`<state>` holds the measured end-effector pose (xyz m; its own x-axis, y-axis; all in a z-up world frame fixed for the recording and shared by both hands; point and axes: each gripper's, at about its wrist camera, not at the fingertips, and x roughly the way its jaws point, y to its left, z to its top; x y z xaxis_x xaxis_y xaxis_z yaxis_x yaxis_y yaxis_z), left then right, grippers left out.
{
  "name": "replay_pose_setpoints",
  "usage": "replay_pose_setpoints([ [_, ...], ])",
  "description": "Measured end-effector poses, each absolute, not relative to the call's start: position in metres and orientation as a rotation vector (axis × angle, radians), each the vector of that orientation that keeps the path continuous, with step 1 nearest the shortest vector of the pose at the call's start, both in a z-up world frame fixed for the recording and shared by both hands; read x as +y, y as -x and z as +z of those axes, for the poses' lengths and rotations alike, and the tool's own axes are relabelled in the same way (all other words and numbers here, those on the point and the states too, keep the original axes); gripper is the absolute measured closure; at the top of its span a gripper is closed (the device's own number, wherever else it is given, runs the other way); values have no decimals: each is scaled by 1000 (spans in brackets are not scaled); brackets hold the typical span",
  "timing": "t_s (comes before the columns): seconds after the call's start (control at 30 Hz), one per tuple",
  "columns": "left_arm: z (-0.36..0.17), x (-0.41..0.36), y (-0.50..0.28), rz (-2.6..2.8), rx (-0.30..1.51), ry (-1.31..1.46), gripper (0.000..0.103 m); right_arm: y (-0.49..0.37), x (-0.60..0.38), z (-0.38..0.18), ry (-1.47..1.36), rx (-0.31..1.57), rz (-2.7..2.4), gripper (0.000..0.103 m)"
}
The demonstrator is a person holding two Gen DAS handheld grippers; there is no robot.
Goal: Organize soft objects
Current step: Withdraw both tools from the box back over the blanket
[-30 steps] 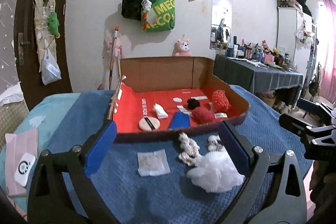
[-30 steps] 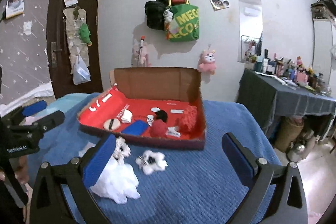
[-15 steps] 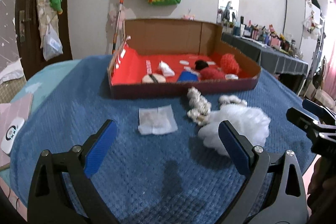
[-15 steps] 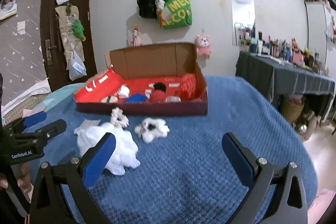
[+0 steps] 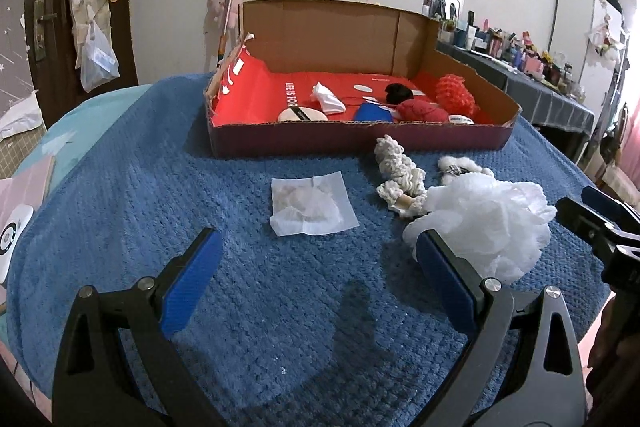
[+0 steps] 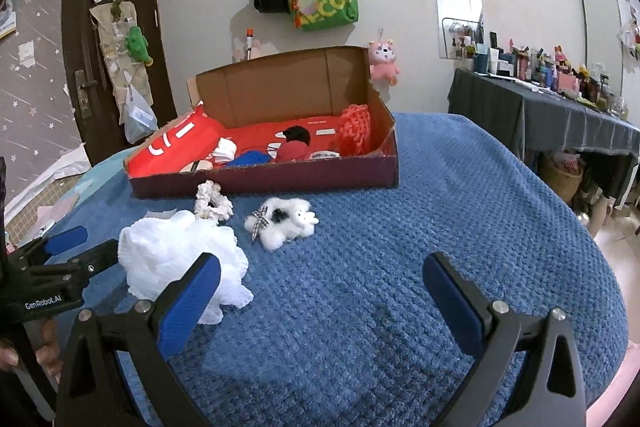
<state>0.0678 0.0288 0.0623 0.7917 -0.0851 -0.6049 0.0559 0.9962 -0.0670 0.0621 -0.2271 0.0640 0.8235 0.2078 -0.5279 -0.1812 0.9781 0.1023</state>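
Both hand-held grippers, left (image 5: 318,269) and right (image 6: 320,289), gape empty; white mesh puff (image 6: 176,259) lies just ahead-left of the right one, outside the box (image 6: 280,181); risk: pads snag the blanket (image 6: 400,267), or the puff squirts free; possibly tangled with the crochet scrunchie (image 5: 398,173).

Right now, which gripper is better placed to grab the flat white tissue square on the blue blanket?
Left. The flat white tissue square lies straight ahead of the open left gripper; the open right gripper faces bare blanket.
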Motion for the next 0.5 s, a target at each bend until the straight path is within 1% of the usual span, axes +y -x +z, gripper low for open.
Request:
replay_pose_setpoints([
  [0.3, 62, 36, -95, -48, 716, 40, 4, -87, -229, 70, -60, 596, 217, 0],
  [0.5, 59, 38, -118, -46, 781, 20, 4, -116, -231, 69, -67, 652, 241, 0],
])
